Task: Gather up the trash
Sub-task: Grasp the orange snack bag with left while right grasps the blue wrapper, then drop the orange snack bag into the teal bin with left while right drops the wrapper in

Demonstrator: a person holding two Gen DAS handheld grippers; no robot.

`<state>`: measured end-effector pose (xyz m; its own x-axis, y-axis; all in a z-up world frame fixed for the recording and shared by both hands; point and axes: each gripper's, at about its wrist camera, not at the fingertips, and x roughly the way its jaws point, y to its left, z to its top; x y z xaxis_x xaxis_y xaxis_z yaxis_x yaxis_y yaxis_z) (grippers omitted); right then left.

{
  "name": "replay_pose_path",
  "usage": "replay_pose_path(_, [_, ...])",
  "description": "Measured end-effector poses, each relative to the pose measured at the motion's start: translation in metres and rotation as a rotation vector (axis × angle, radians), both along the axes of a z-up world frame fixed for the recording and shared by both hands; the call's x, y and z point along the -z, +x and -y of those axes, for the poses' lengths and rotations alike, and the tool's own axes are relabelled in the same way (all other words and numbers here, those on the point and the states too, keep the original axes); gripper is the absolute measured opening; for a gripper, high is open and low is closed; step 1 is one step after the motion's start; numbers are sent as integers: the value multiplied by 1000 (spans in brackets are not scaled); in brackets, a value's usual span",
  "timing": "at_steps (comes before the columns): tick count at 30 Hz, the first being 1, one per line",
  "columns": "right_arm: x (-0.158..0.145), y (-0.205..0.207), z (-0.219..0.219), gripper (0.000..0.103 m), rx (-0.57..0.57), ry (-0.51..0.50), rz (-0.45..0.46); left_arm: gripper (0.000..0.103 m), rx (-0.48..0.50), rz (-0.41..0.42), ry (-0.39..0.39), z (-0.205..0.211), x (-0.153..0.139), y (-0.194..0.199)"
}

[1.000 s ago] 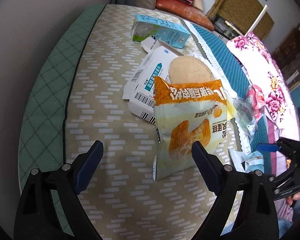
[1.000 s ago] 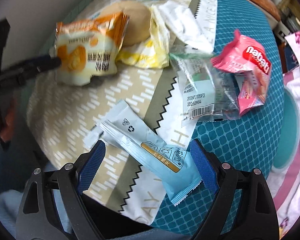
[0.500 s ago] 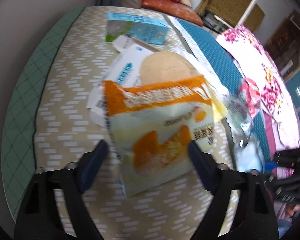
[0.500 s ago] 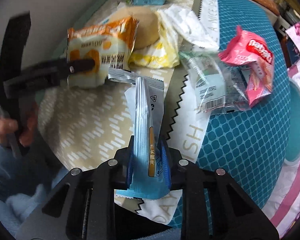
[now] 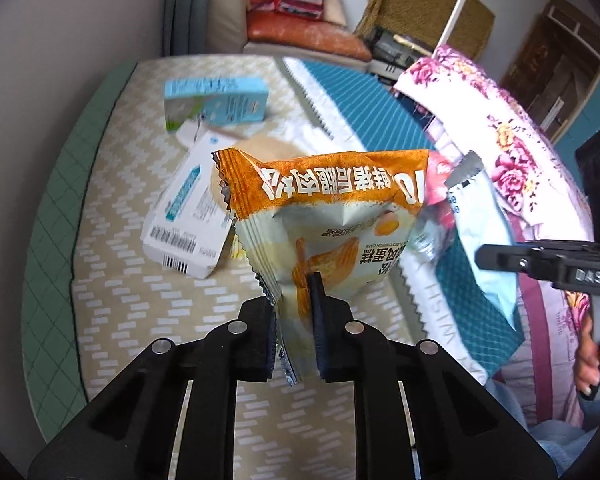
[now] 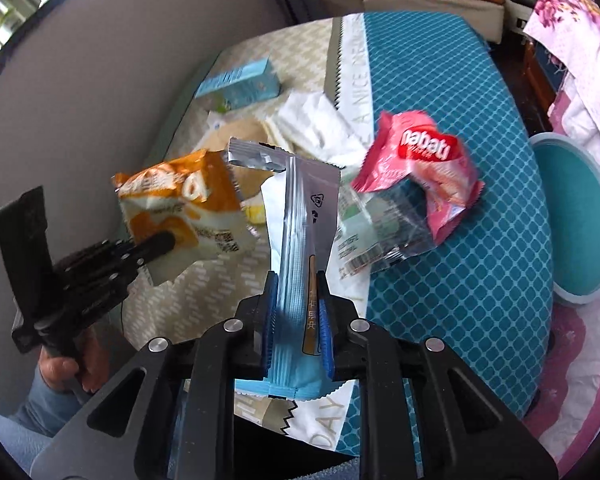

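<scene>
My left gripper is shut on the lower edge of an orange-and-white cake wrapper, which stands upright above the beige tablecloth. The right wrist view shows the same wrapper hanging clear of the table in the left gripper. The jaws of my right gripper are closing, and their blue pads press on a light blue and silver sachet. It sticks up folded between them, off the table. In the left wrist view the sachet is at the right.
On the table lie a pink Nabati wrapper, a clear plastic wrapper, white tissue, a blue carton and a white box. A teal round basin sits past the table's right edge. A grey wall runs along the left.
Both grippers went from wide open to closed on their wrappers. The cake wrapper and the blue sachet, flat on the table before, are lifted and stand upright.
</scene>
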<state>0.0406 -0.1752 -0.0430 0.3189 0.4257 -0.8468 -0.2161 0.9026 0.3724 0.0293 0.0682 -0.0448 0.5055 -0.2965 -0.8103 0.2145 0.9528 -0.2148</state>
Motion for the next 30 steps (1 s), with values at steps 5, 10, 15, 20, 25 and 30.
replay_pose_path(5, [-11,9,27,17,64,54,32,15,-4,28,8,9,-19,4])
replay_pose_path(10, [-27,14,64,17,155,101,78,15,5,34,-8,28,-33,16])
replay_pose_path(15, [-37,18,109,17,247,137,115,15,48,61,-18,59,-52,34])
replay_pose_path(20, [-45,18,157,17,345,158,162,15,129,86,1,112,-66,57])
replay_pose_path(25, [-44,20,203,17,438,165,185,15,210,58,12,170,-60,78])
replay_pose_path(30, [-36,22,242,17,509,167,184,16,287,29,49,228,-46,94])
